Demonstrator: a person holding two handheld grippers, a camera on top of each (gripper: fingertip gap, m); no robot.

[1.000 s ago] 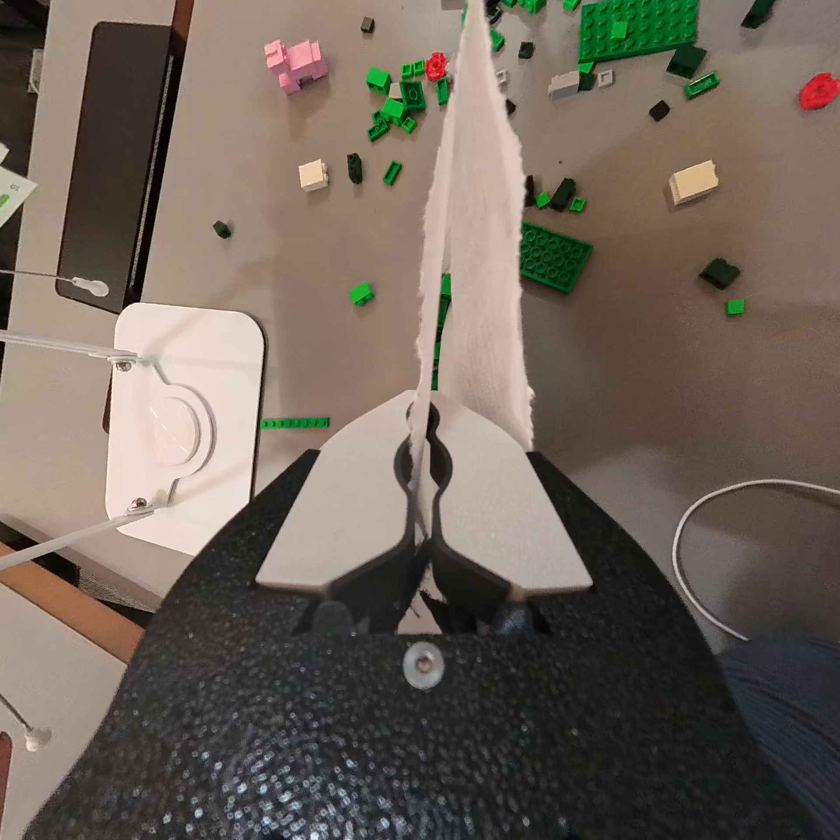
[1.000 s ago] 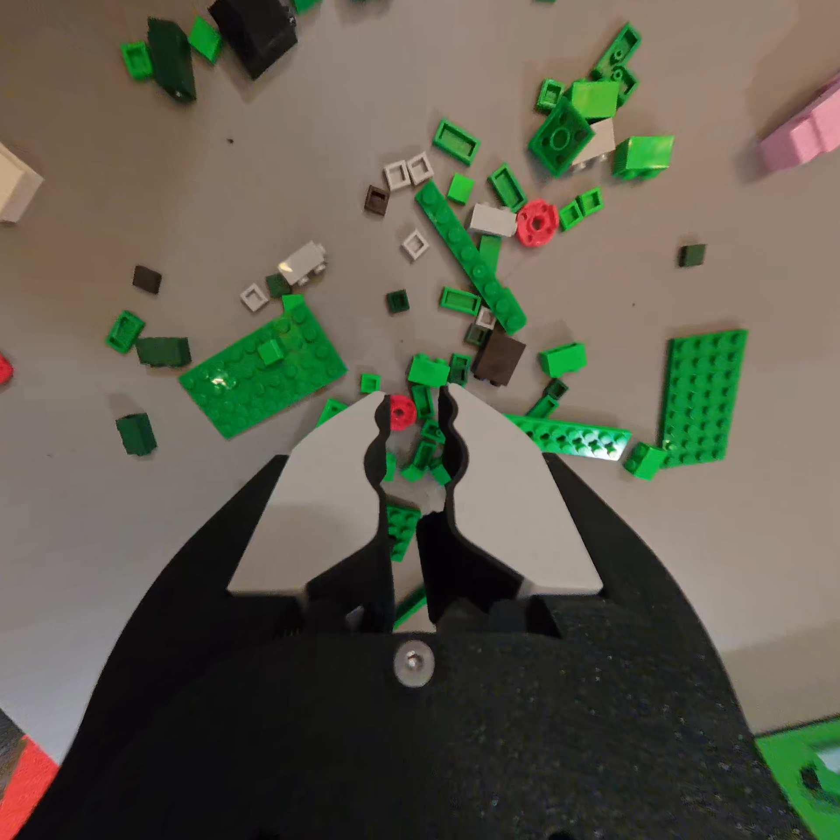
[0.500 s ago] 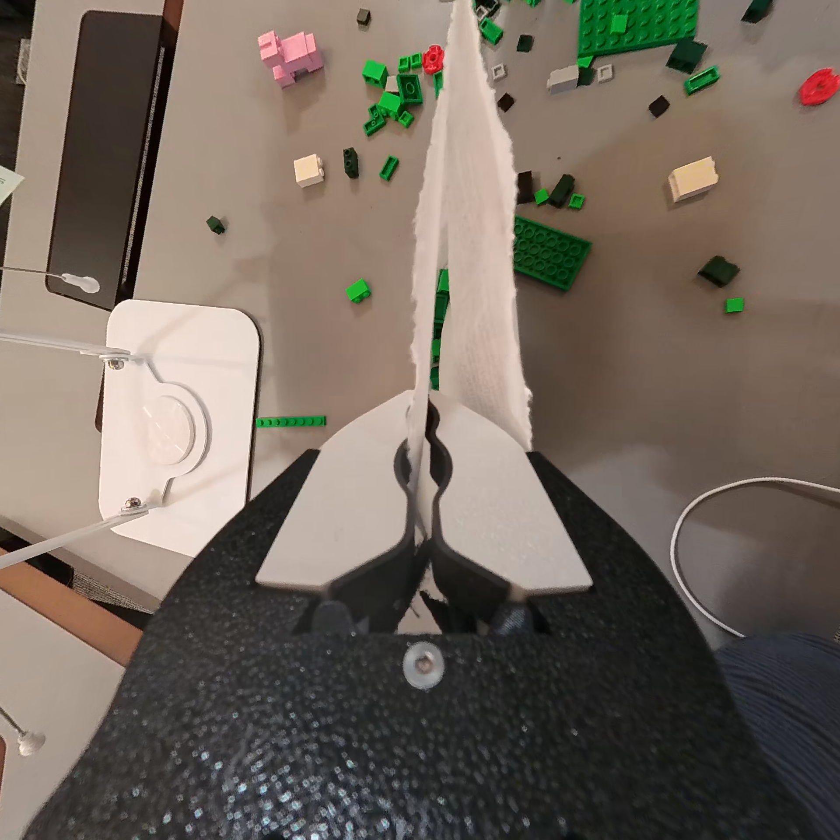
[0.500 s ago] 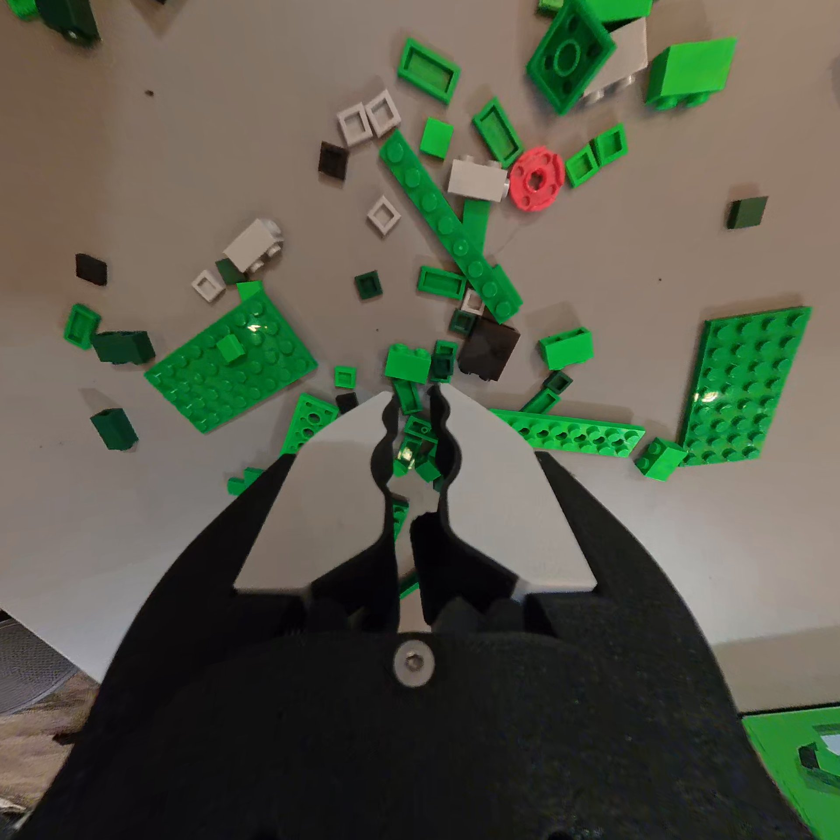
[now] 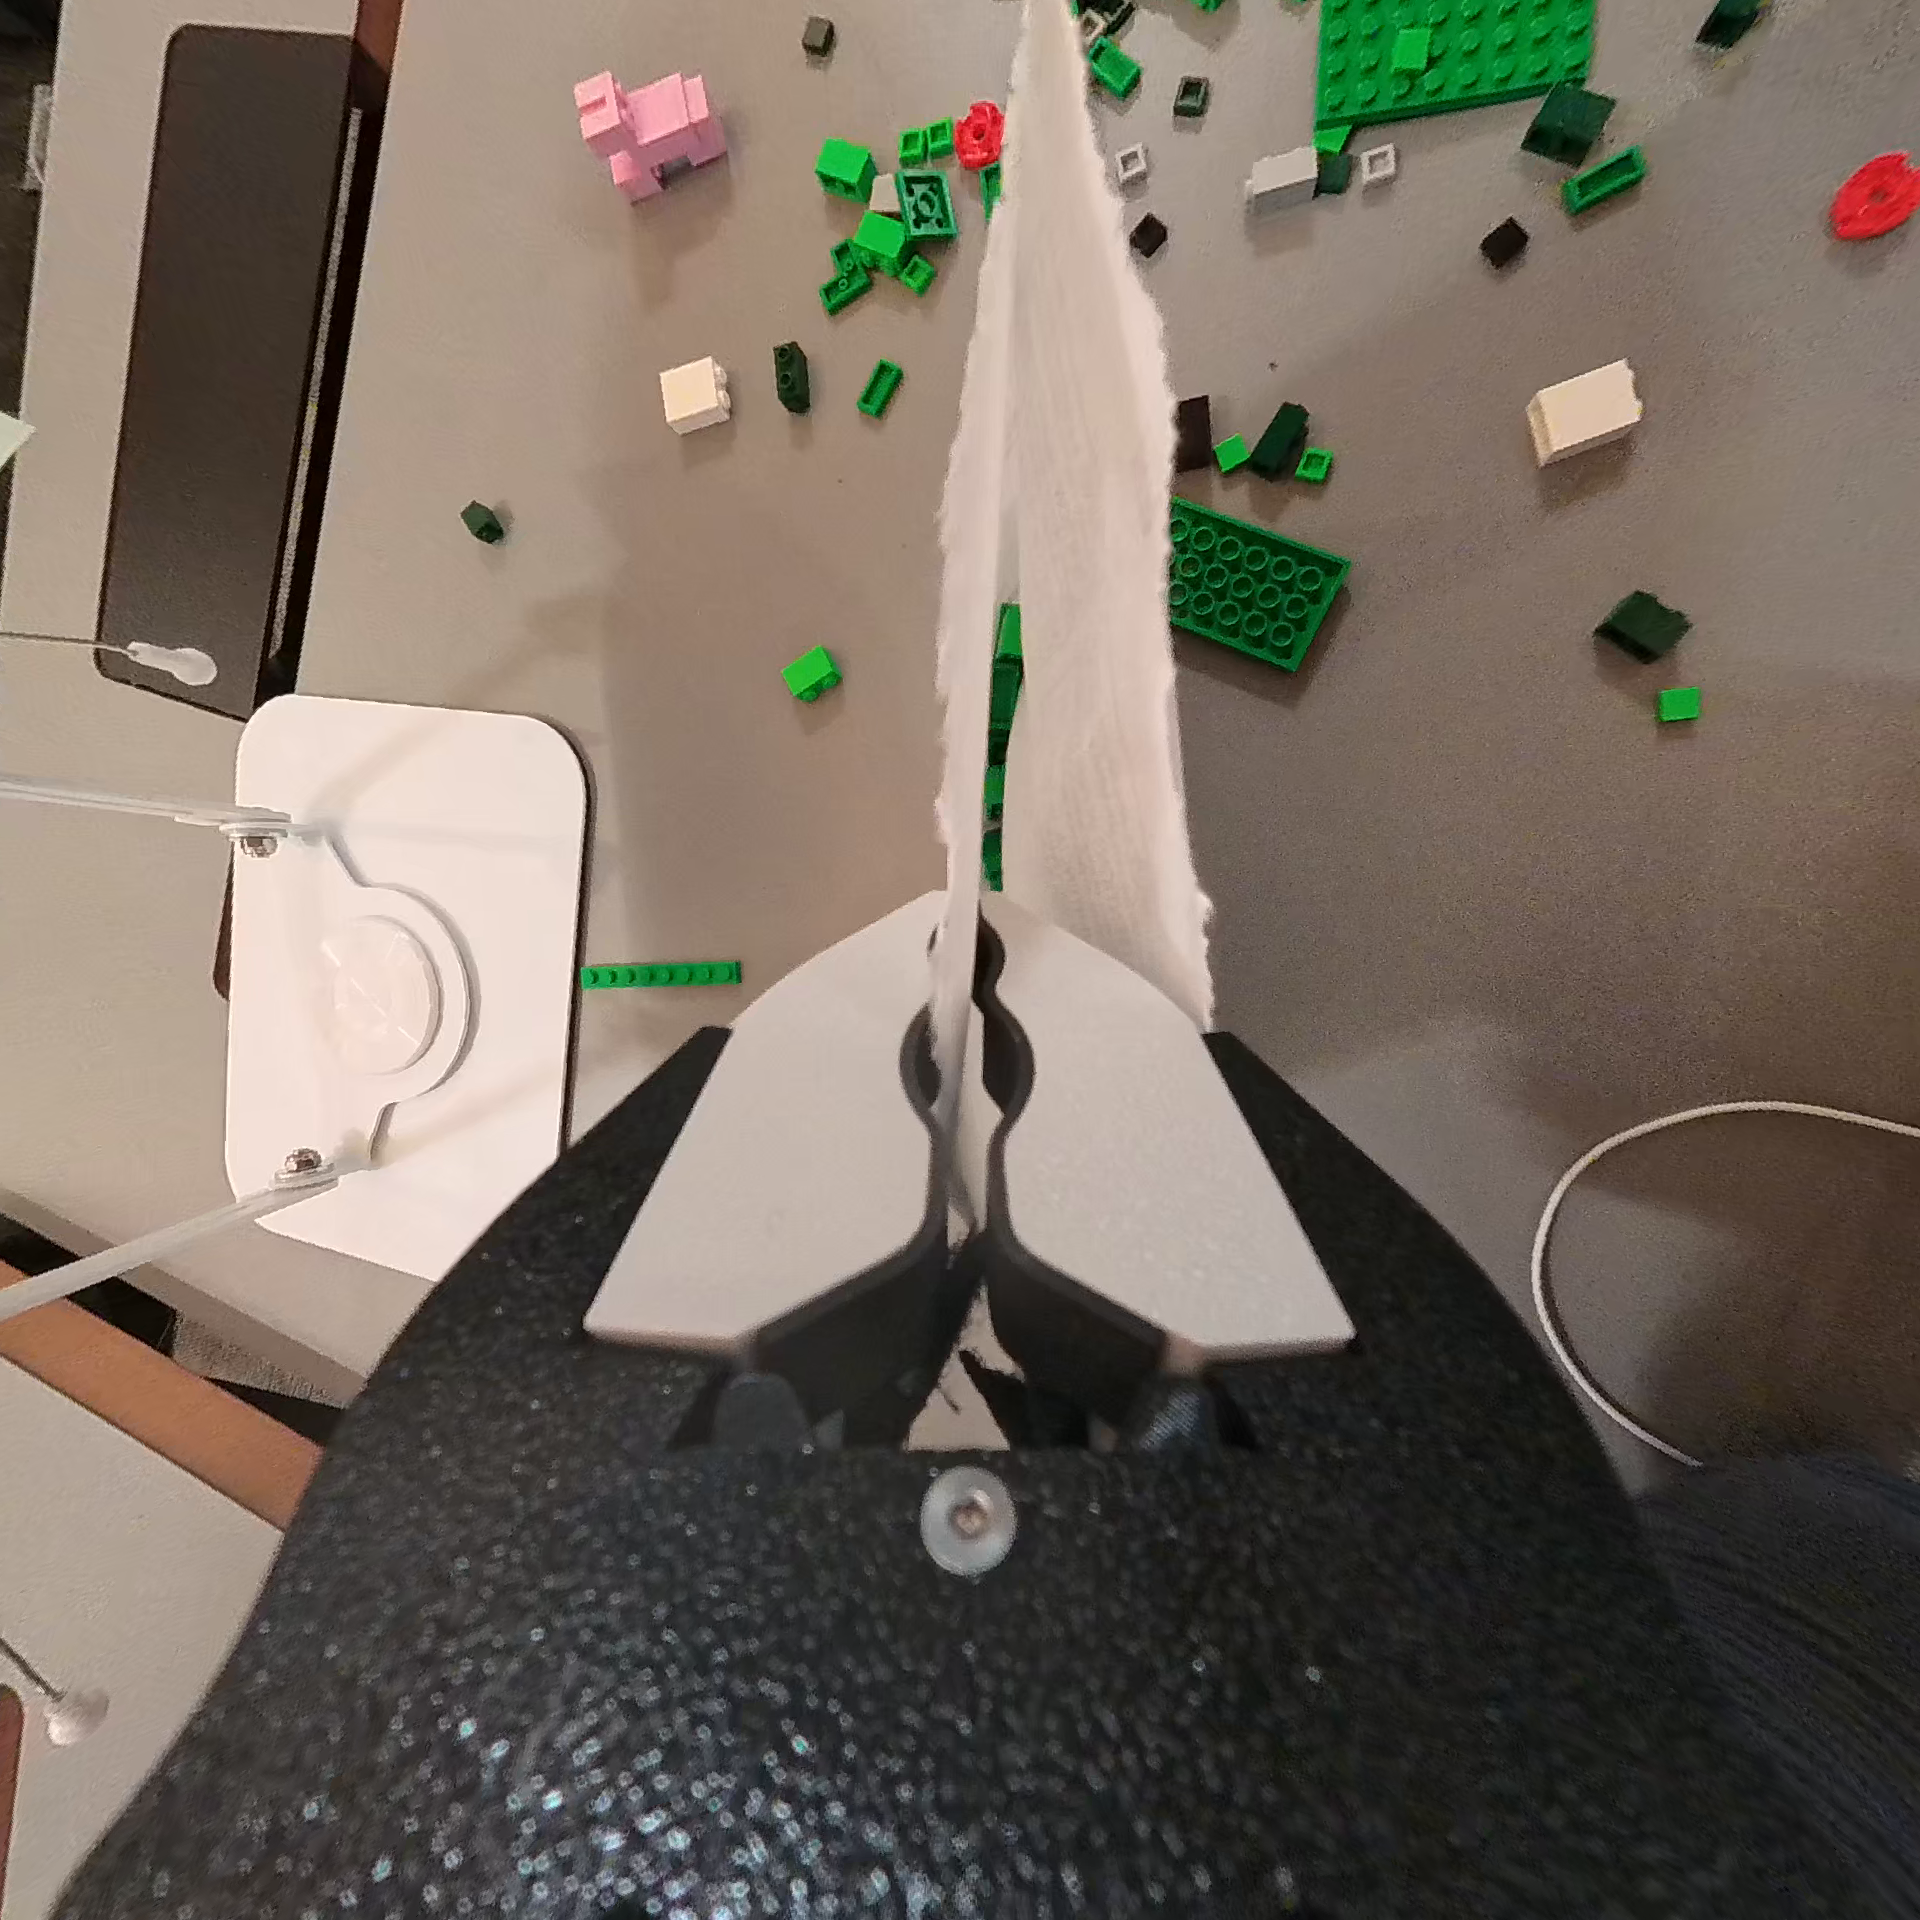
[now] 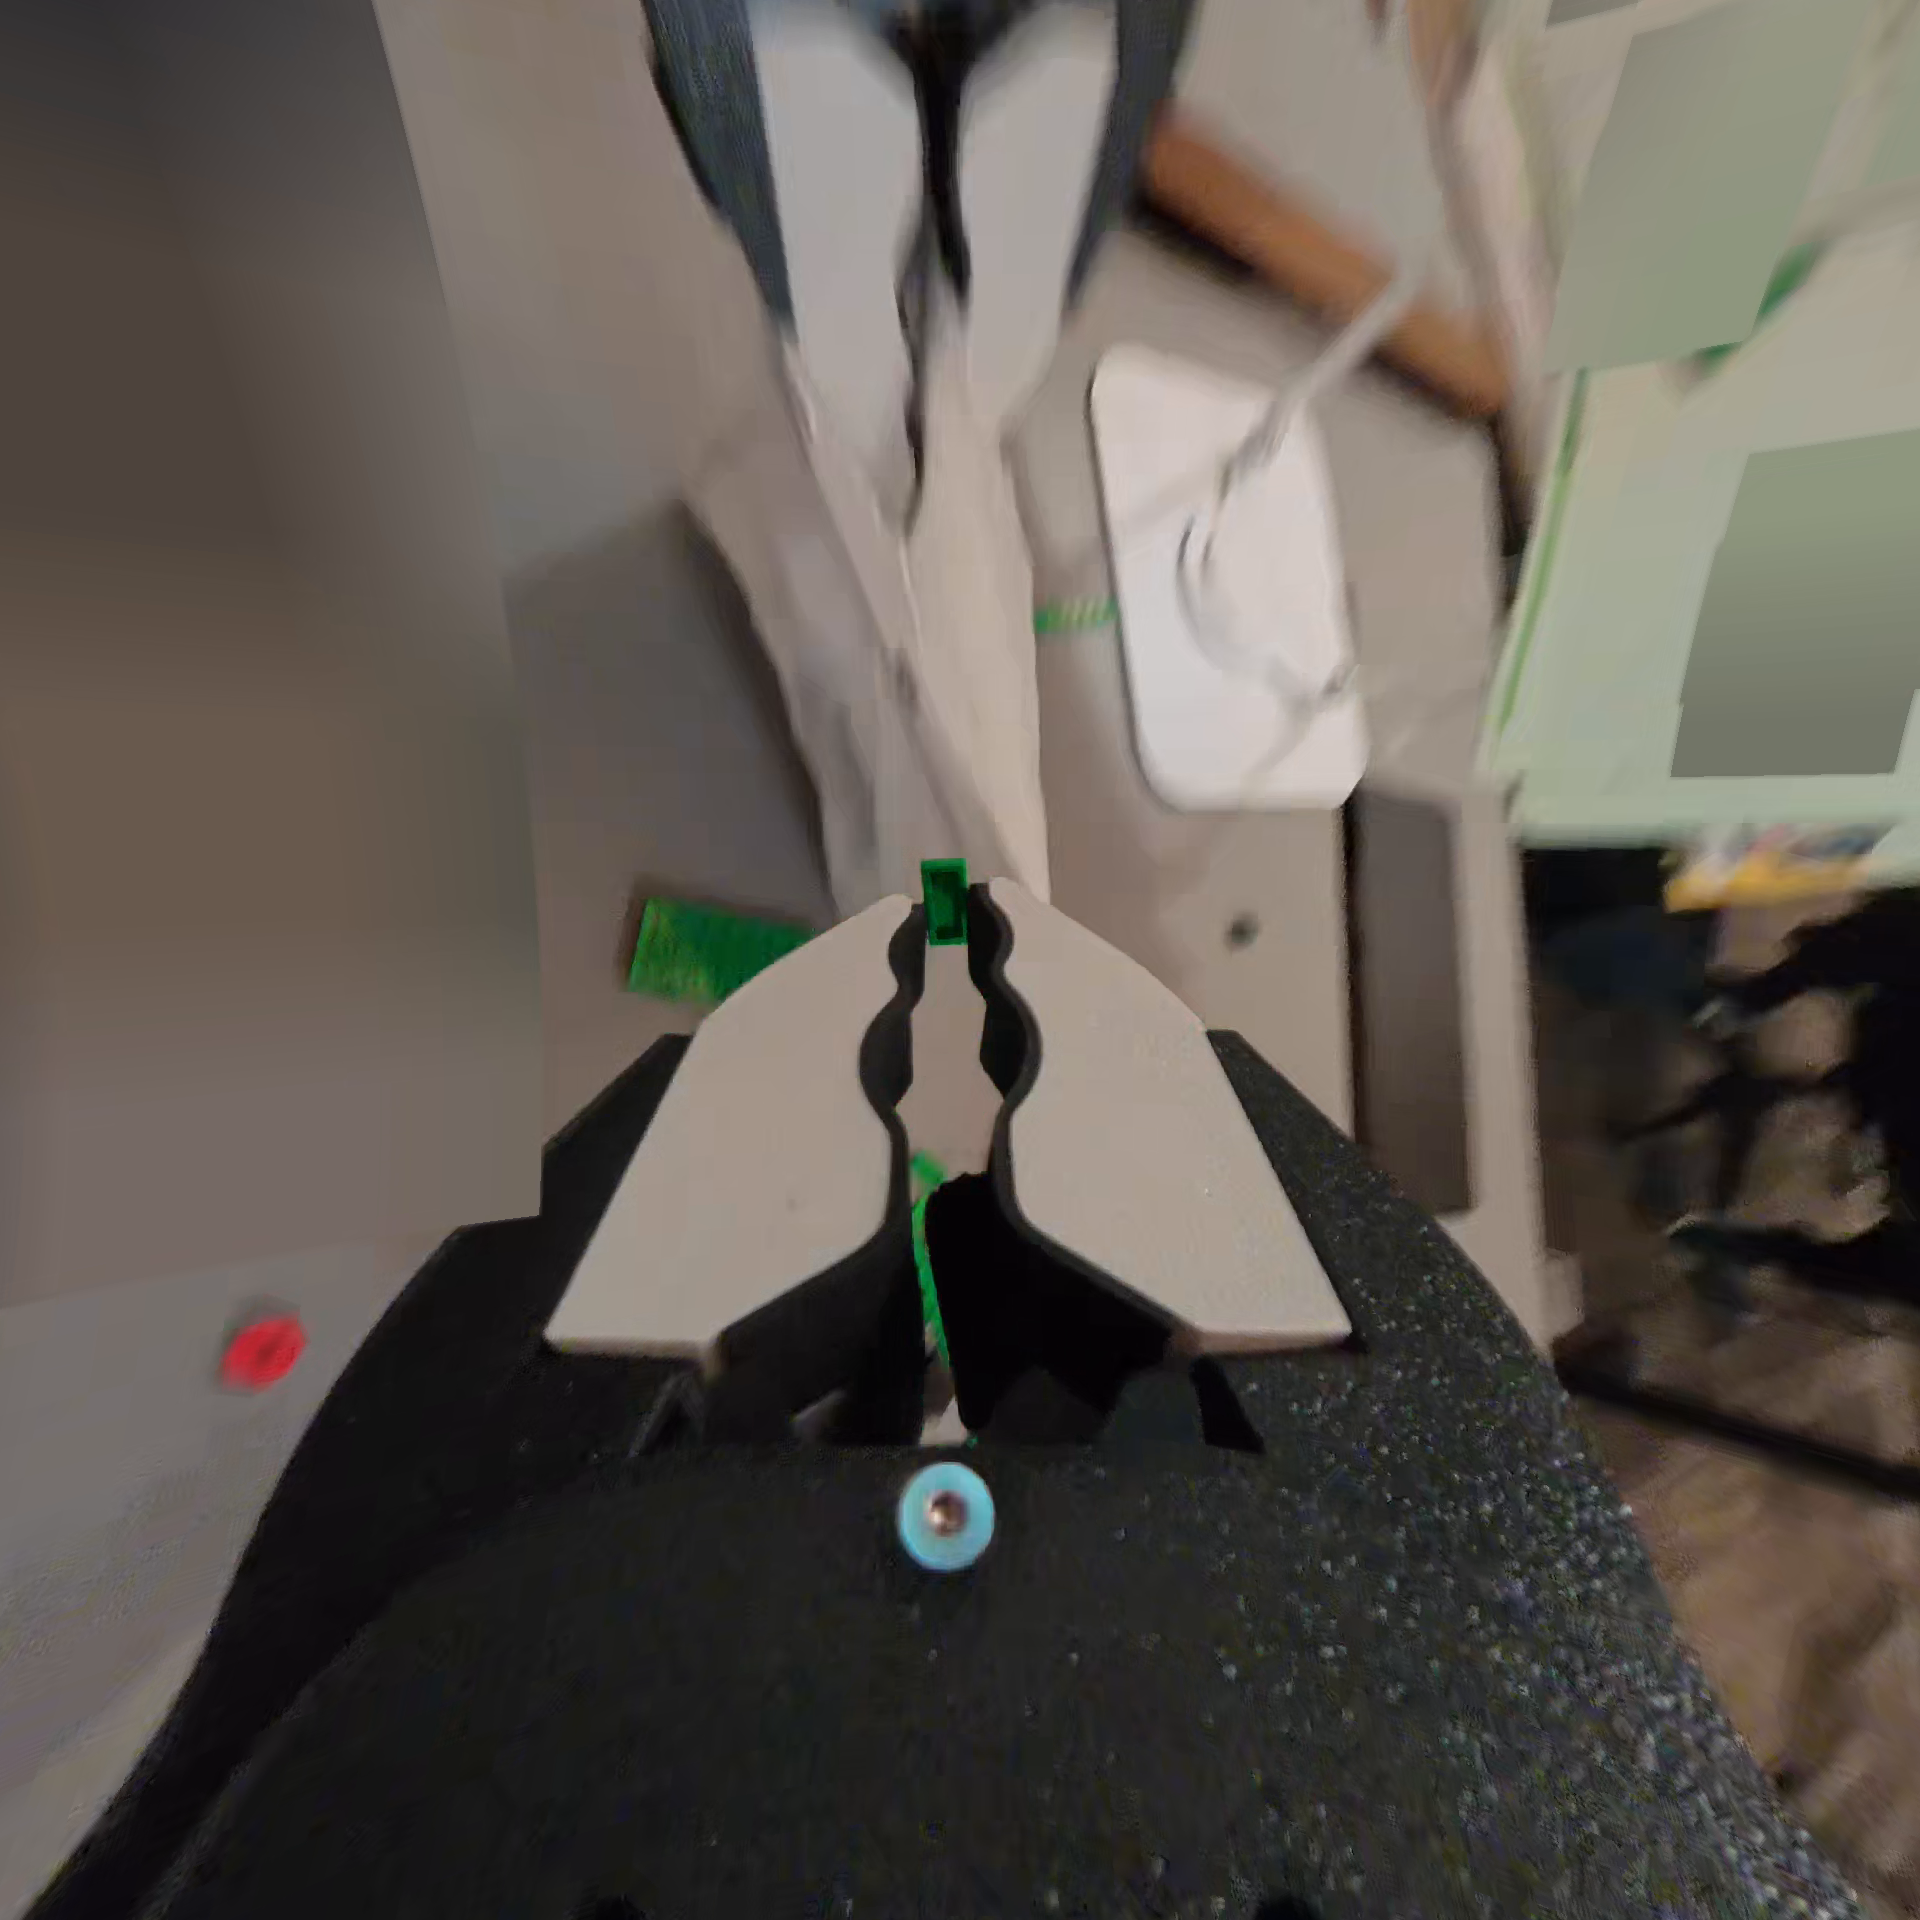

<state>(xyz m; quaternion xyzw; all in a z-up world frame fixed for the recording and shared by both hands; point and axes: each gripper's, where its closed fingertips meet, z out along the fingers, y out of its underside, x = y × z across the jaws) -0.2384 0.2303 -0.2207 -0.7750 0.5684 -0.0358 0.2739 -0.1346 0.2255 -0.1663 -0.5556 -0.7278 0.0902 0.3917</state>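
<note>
Between right gripper [image 6: 948, 909] fingertips — small green brick [image 6: 944, 902], pinched.

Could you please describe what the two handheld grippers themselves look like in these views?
Both look alike. The left gripper and right gripper each have a black, grainy-textured body with a silver screw at its centre, and two pale grey fingers with dark, wavy inner edges tapering to rounded tips. No cables or sleeves show on them.
</note>
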